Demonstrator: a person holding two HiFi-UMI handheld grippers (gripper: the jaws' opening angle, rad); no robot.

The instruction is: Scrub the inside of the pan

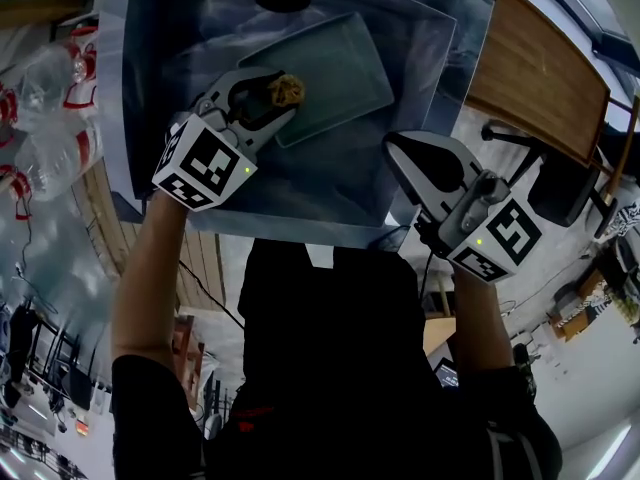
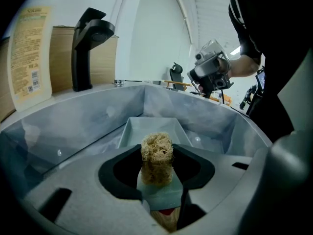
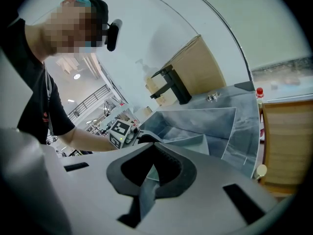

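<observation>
The left gripper (image 1: 262,103) has its jaws clamped on a loofah scrubber (image 1: 287,90), which hangs over the near left edge of the rectangular metal pan (image 1: 335,73) lying in the sink (image 1: 160,28). The pan's floor lies ahead of the scrubber and a little lower, and its long axis runs roughly along this gripper's line. The right gripper (image 1: 410,158) has its jaws together and empty. It stands at the sink's near right corner, farther from the pan. A bottle label (image 2: 30,58) carries small print that I cannot read.
</observation>
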